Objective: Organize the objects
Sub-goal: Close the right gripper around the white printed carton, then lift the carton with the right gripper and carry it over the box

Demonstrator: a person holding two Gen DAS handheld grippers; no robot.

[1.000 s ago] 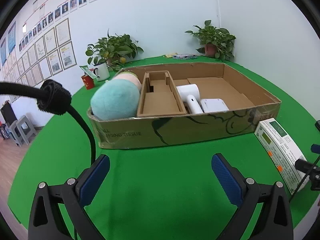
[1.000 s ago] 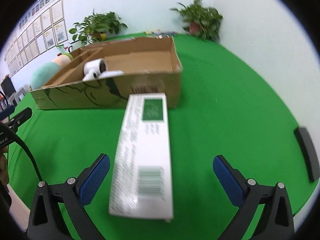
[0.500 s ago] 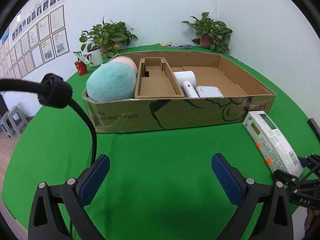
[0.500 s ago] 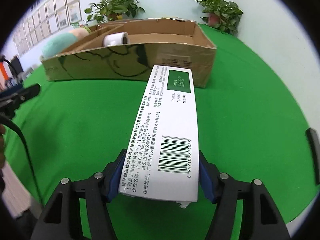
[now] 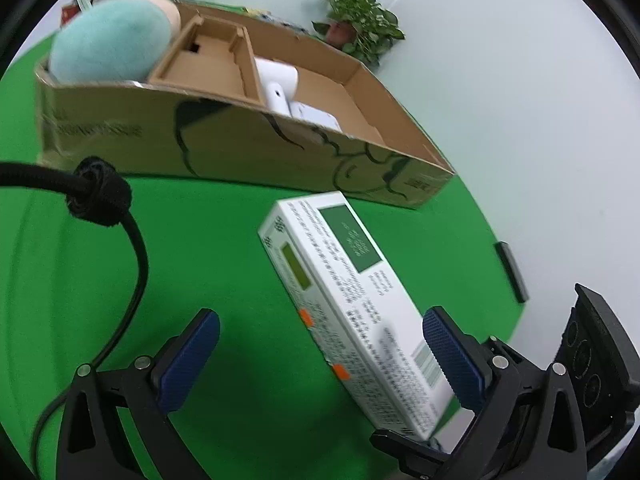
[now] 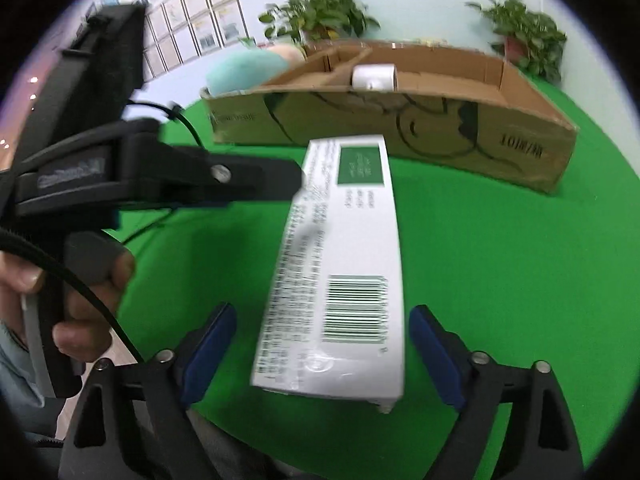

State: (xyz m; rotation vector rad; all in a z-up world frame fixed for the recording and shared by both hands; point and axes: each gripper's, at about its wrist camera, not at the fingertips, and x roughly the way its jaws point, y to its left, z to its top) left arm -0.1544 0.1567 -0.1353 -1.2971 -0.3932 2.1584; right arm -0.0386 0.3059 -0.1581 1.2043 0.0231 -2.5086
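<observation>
A: What changed in the last half second?

B: The right gripper (image 6: 322,354) has let go of the white carton (image 6: 340,264); its blue pads were clamped on the near end, and now they stand apart with a gap on each side. The left gripper (image 5: 320,356) has swung over toward the carton, which sat far off to its right before.

A: And the left one now?

B: Spread wide, holding nothing. The carton (image 5: 352,300) runs away from it at a slant, its near end just behind the right-hand pad (image 5: 452,356).

A: Is the carton resting on the green table (image 6: 500,248)?

B: I cannot tell; it blurs. Its far end points at the cardboard box (image 6: 400,120) ahead of both grippers, stopping just short of the front wall.

A: What's in the box?

B: A teal plush (image 5: 112,44) at the left end, a white device (image 5: 276,82) in the middle.
</observation>
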